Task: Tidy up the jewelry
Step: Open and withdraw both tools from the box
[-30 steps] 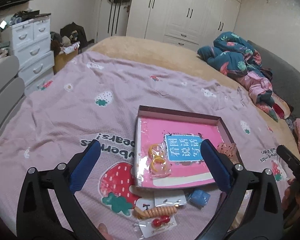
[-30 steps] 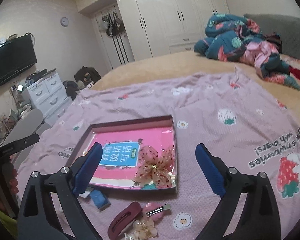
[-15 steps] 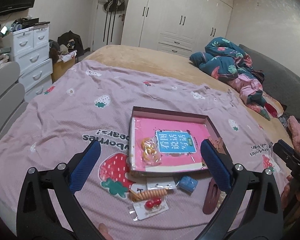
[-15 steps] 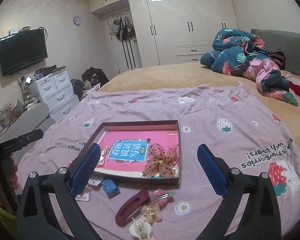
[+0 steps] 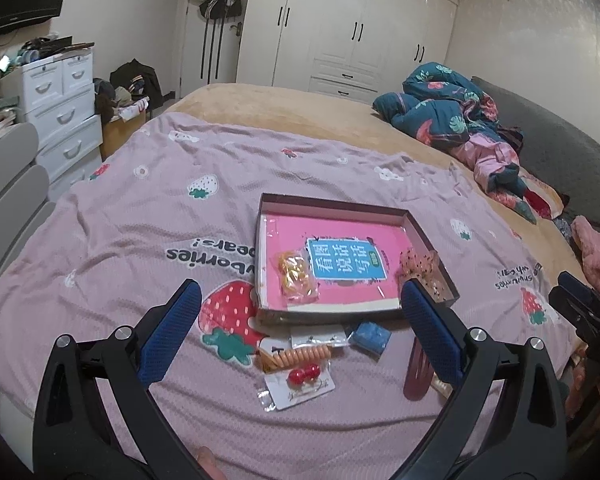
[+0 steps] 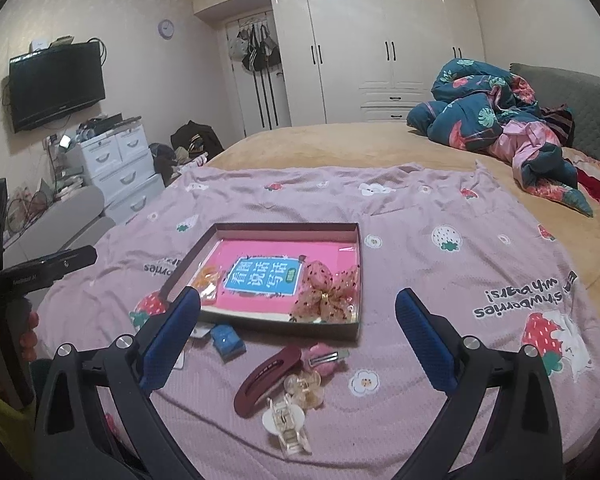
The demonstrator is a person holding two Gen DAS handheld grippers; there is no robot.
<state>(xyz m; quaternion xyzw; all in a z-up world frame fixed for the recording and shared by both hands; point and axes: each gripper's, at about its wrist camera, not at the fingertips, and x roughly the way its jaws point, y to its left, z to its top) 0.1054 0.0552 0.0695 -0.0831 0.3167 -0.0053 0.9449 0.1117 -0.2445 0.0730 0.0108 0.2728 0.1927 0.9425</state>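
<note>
Jewelry lies in two groups on the pink blanket [image 5: 120, 216]: some in the shallow box [image 6: 352, 280] at frame centre, the rest loose just below its near wall. In the box sit a bag of orange bands [image 5: 296, 276] on the left and a dotted bow [image 6: 326, 286] on the right, over a pink book [image 5: 340, 264]. Loose in the left view are a coil tie [image 5: 300, 356], a red bead card [image 5: 302, 382] and a blue packet [image 5: 370, 336]; the right view shows a maroon clip [image 6: 266, 376], a pink clip [image 6: 324, 360] and two clear claw clips [image 6: 290, 416] near bottom centre. Both the left gripper [image 5: 300, 332] and right gripper [image 6: 298, 336] hover with fingers spread wide, holding nothing. All pieces look light. The maroon clip seems stiff and smooth, best pinched across its narrow middle; the claw clips look brittle and may spring or skid, so a gentle squeeze on the body suits them. The carded and bagged items are thin, flat and slippery, and probably need lifting by an edge. The soft blanket yields under pressure, and the loose pieces touch or crowd one another, so a neighbour could be dragged along. The box wall stands between them and the tray floor.
</note>
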